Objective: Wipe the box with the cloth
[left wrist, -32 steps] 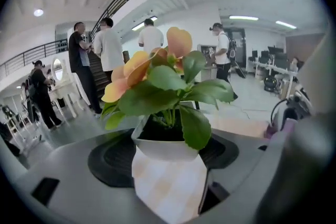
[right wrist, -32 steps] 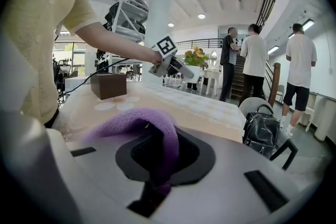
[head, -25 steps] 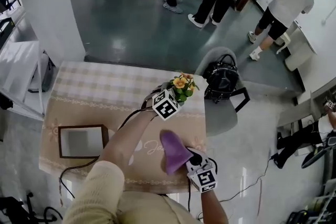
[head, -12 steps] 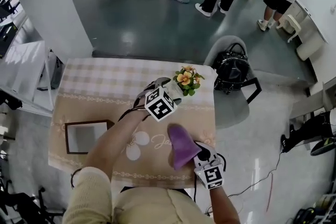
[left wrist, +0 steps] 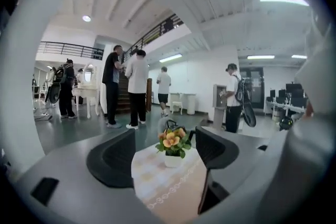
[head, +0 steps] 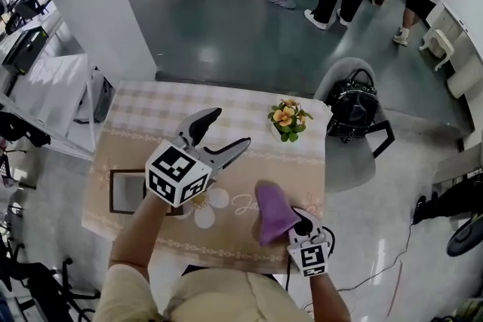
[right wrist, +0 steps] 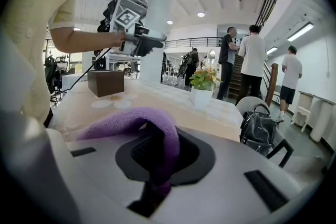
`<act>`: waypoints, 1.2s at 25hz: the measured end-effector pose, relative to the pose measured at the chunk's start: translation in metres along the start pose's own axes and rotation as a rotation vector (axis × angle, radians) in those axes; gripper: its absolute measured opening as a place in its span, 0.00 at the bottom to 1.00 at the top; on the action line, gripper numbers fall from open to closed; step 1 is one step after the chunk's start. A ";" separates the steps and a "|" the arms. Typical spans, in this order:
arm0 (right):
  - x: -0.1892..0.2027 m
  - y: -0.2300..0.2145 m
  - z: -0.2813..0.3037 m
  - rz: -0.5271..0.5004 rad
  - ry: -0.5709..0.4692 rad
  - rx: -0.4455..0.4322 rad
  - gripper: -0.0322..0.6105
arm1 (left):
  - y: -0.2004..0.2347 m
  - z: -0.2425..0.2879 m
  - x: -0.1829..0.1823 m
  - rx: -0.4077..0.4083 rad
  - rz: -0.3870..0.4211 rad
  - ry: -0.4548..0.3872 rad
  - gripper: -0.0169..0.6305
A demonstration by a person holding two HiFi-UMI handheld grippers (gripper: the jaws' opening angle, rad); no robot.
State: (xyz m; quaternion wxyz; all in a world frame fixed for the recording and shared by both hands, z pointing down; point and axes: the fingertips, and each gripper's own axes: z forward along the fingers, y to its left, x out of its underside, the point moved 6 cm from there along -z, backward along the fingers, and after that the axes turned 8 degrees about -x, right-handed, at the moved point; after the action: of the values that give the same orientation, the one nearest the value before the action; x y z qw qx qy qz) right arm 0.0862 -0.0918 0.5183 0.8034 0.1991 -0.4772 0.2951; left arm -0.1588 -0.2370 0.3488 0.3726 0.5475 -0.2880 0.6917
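Pinches a fuzzy purple cloth [head: 273,213] in the clamped right gripper [right wrist: 156,173]; holds the left gripper [head: 229,129], jaws wide apart and empty, high above the dark brown square box [head: 113,191].

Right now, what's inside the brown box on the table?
From above, the box shows only a plain pale grey inside, with nothing sticking up. Its right part is covered by the left tool, so anything there cannot be seen.
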 end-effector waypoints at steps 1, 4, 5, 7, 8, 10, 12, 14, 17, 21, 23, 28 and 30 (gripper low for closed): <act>0.001 -0.001 0.000 -0.008 0.007 -0.002 0.12 | -0.003 -0.019 -0.005 0.005 -0.044 -0.047 0.60; 0.004 0.006 0.006 -0.101 0.090 -0.056 0.12 | -0.023 -0.072 -0.004 0.097 -0.216 -0.156 0.48; 0.006 0.010 0.009 -0.143 0.123 -0.078 0.12 | -0.034 -0.087 0.003 0.138 -0.270 -0.171 0.37; 0.008 0.014 0.014 -0.190 0.166 -0.095 0.12 | -0.055 -0.110 0.022 0.175 -0.355 -0.165 0.30; 0.008 0.015 0.015 -0.195 0.178 -0.092 0.12 | -0.065 -0.118 0.033 0.169 -0.391 -0.150 0.27; 0.005 0.017 0.011 -0.193 0.186 -0.086 0.12 | -0.085 -0.135 0.055 0.142 -0.479 -0.123 0.18; 0.005 0.015 0.007 -0.187 0.190 -0.093 0.12 | -0.106 -0.150 0.072 0.127 -0.571 -0.104 0.16; 0.006 0.012 0.008 -0.196 0.196 -0.093 0.12 | -0.126 -0.159 0.085 0.134 -0.619 -0.075 0.16; 0.006 0.012 0.014 -0.229 0.210 -0.076 0.12 | -0.160 -0.169 0.101 0.220 -0.692 -0.028 0.16; 0.008 0.016 0.018 -0.260 0.223 -0.061 0.12 | -0.196 -0.183 0.113 0.348 -0.743 -0.018 0.11; 0.008 0.015 0.020 -0.270 0.230 -0.061 0.12 | -0.204 -0.195 0.114 0.329 -0.716 -0.050 0.09; 0.016 0.015 0.024 -0.281 0.251 -0.072 0.12 | -0.253 -0.229 0.135 0.344 -0.813 -0.111 0.08; 0.017 0.017 0.028 -0.284 0.252 -0.074 0.12 | -0.270 -0.241 0.143 0.361 -0.851 -0.123 0.07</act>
State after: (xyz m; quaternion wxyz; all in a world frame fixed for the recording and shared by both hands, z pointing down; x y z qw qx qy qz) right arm 0.0631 -0.0914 0.5467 0.8971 0.1961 -0.3508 0.1836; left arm -0.0830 0.1357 0.4291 0.5042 0.7132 0.0656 0.4826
